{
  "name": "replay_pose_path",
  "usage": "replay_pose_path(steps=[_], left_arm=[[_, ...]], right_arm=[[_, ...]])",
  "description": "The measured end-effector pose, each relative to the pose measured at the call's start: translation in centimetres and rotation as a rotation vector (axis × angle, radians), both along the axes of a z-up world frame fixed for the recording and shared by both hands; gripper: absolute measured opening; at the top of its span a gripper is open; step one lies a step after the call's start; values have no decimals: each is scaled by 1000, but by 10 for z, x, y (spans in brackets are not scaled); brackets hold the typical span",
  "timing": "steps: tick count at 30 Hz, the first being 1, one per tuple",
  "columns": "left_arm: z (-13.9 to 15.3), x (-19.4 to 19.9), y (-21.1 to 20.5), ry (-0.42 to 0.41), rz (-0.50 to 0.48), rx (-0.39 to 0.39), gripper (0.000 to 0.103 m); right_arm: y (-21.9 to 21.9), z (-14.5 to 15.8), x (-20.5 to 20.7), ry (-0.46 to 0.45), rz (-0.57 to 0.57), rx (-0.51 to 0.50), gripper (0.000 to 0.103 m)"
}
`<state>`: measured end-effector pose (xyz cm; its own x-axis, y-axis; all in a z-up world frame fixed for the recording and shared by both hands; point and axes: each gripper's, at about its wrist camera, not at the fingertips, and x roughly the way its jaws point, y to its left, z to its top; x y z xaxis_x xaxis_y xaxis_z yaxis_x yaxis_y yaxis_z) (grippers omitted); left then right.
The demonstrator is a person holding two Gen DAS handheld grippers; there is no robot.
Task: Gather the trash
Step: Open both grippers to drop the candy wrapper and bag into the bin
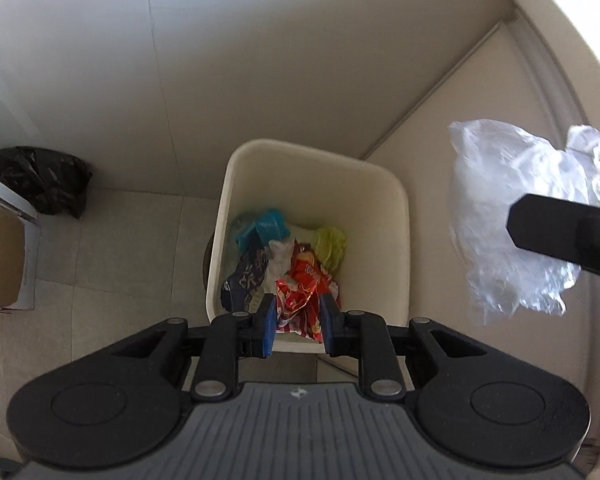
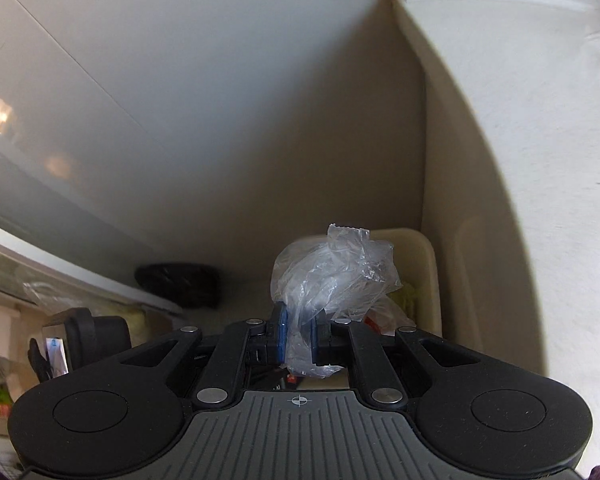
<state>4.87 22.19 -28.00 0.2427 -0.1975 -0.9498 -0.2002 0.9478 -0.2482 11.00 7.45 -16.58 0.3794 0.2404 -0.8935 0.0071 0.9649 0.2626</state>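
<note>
Nearest to me, my left gripper [image 1: 298, 320] is clamped on a crumpled red wrapper [image 1: 306, 308]; the blue pads [image 1: 269, 322] press it from both sides. It hangs directly over the open mouth of the cream bin [image 1: 384, 240]. My right gripper [image 2: 299, 336] is closed tight on a clear plastic bag [image 2: 332, 276], which bunches up above the fingertips. In the left wrist view that bag [image 1: 500, 216] hangs off to the right of the bin, over the floor and not over the opening.

Inside the bin lie earlier items: a blue wrapper [image 1: 266, 226], a dark printed packet [image 1: 248, 276] and a yellow-green piece [image 1: 332, 246]. Further out, a black bag [image 1: 44, 180] sits against the wall and a cardboard box [image 1: 8, 264] stands at the left edge.

Step in hand, as I judge it: the deposit phase. Both pieces are carried and the left one is in place for release.

Next move, as I judge it:
1. Open the left jaws so the wrapper falls inside the rim.
2. Bring the right gripper across until the clear bag is above the opening.
3. Release only then; the film is light and may drift or cling to a pad, so I would hold it low over the rim.
</note>
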Motion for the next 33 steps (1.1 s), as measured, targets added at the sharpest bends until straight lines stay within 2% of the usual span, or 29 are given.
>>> replay_pose_path(steps=[7, 9, 15, 19, 26, 30, 33], left_arm=[[-24, 2, 7, 41, -2, 11, 22], [-30, 3, 6, 59, 5, 17, 23], [-39, 6, 4, 72, -4, 27, 24], [-43, 9, 2, 74, -16, 25, 24], [-41, 9, 0, 42, -33, 24, 35], [-41, 9, -1, 48, -39, 16, 51], [-39, 9, -2, 46, -45, 6, 56]], right_arm=[[11, -28, 26, 80, 31, -57, 10], [14, -33, 32, 93, 52, -70, 13], [19, -45, 50, 156, 87, -90, 13], [16, -45, 55, 174, 68, -76, 16], [9, -34, 52, 168, 79, -77, 18], [8, -29, 45, 177, 33, -49, 41], [8, -30, 43, 176, 33, -40, 45]])
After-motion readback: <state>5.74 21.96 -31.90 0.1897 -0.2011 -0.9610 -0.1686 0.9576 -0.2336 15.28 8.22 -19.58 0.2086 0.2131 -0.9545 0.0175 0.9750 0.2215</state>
